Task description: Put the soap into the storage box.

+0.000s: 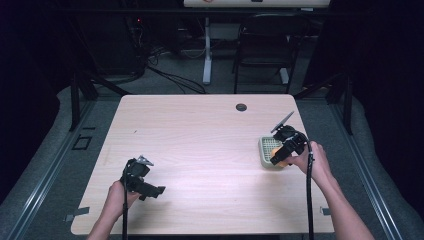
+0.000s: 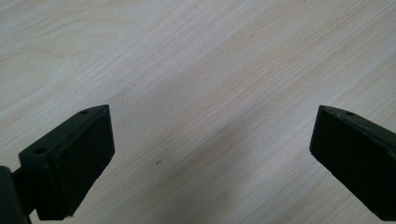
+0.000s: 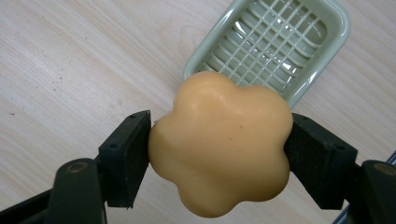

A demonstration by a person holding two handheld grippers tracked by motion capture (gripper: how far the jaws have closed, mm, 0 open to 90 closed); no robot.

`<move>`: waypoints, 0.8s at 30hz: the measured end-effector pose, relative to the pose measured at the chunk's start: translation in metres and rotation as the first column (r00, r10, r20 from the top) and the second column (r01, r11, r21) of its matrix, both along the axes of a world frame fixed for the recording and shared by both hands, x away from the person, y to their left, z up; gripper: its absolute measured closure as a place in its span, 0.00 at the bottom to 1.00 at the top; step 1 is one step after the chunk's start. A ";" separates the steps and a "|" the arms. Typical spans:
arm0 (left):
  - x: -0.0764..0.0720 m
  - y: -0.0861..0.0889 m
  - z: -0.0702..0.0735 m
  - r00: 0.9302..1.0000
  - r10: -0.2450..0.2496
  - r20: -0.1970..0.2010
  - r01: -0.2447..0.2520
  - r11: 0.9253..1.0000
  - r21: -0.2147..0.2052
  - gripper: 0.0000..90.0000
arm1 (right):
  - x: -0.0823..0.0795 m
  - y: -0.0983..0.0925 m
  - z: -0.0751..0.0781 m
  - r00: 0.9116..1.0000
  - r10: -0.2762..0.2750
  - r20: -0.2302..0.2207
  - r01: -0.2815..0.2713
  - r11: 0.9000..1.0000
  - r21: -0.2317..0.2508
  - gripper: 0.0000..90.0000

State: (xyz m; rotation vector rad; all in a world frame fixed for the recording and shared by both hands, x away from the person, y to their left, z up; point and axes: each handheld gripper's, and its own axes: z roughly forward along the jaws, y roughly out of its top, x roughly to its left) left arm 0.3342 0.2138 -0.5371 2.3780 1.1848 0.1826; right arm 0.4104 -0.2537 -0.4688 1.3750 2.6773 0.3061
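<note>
Soap [image 3: 219, 144] pinched by right gripper [image 3: 218, 149] near the tray [image 3: 336, 28], lower right.
Judged: its rounded lobes could slip; left gripper [image 2: 212, 154] spread, idle.

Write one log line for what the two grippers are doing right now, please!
left gripper: open, nothing held, over bare table | right gripper: shut on flower-shaped orange soap | green soap dish: grid insert, no soap in it

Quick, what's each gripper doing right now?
Left gripper: open, empty.
Right gripper: shut on the orange flower-shaped soap.
</note>
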 end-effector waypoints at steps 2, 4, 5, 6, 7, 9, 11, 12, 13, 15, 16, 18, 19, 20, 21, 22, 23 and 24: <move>0.000 0.000 0.000 1.000 -0.003 0.001 0.003 1.000 0.002 0.00 | 0.003 0.001 0.001 1.000 0.004 0.001 -0.004 1.000 -0.009 0.30; 0.000 0.000 0.000 1.000 -0.001 -0.001 0.001 1.000 0.001 0.00 | 0.005 0.003 0.000 1.000 0.000 0.004 0.000 1.000 -0.008 0.30; 0.000 0.000 0.000 1.000 -0.002 -0.002 0.002 1.000 0.000 0.00 | 0.006 0.004 -0.001 1.000 -0.010 0.013 0.010 1.000 0.002 0.30; 0.000 0.000 -0.001 1.000 -0.002 -0.001 0.002 1.000 -0.001 0.00 | 0.007 0.004 -0.001 1.000 -0.010 0.012 0.010 1.000 -0.003 0.30; 0.000 0.000 0.000 1.000 -0.002 -0.001 0.002 1.000 0.000 0.00 | 0.010 0.004 0.000 1.000 -0.003 0.000 0.003 1.000 -0.009 0.30; 0.000 0.000 0.000 1.000 -0.003 -0.001 0.003 1.000 -0.001 0.00 | 0.013 0.004 -0.001 1.000 -0.016 0.014 0.016 1.000 -0.006 0.30; 0.000 0.001 -0.001 1.000 -0.002 -0.001 0.002 1.000 0.000 0.00 | 0.016 0.005 -0.001 1.000 -0.015 0.007 0.015 1.000 -0.016 0.30; 0.000 0.000 0.000 1.000 -0.002 -0.001 0.002 1.000 -0.001 0.00 | 0.017 0.005 -0.002 1.000 -0.019 0.011 0.019 1.000 -0.011 0.30; 0.000 0.000 0.000 1.000 -0.002 -0.001 0.002 1.000 -0.001 0.00 | 0.019 0.004 -0.001 1.000 -0.011 0.000 0.011 1.000 -0.017 0.30; 0.000 0.000 0.000 1.000 -0.003 -0.001 0.003 1.000 -0.001 0.00 | 0.021 0.004 -0.001 1.000 -0.015 0.000 0.015 1.000 -0.024 0.30; 0.000 0.000 0.000 1.000 -0.002 -0.002 0.002 1.000 0.000 0.00 | 0.021 0.005 -0.003 0.999 -0.030 0.016 0.030 0.999 -0.013 0.30; 0.000 0.000 0.000 1.000 -0.002 -0.001 0.002 1.000 -0.001 0.00 | 0.023 0.004 -0.003 0.999 -0.030 0.015 0.031 0.999 -0.018 0.30; 0.000 0.000 0.000 1.000 -0.002 -0.001 0.002 1.000 -0.001 0.00 | 0.024 0.004 -0.003 0.999 -0.033 0.017 0.033 0.999 -0.012 0.30; 0.000 0.000 0.000 1.000 -0.002 -0.001 0.002 1.000 0.000 0.00 | 0.025 0.004 -0.003 0.999 -0.034 0.015 0.034 0.999 -0.017 0.30; 0.000 0.000 0.000 1.000 -0.002 -0.001 0.002 1.000 -0.001 0.00 | 0.026 0.004 -0.003 0.999 -0.034 0.016 0.034 0.999 -0.023 0.30; 0.000 0.000 0.000 1.000 -0.002 -0.002 0.002 1.000 0.000 0.00 | 0.026 0.004 -0.003 0.999 -0.036 0.020 0.037 0.999 -0.019 0.30; 0.000 0.000 0.000 1.000 -0.002 -0.002 0.002 1.000 0.000 0.00 | 0.028 0.004 -0.003 0.999 -0.033 0.019 0.034 0.999 -0.022 0.30; 0.000 0.000 0.000 1.000 -0.003 -0.003 0.003 1.000 0.000 0.00 | 0.029 0.004 -0.002 0.999 -0.032 0.014 0.032 0.999 -0.024 0.30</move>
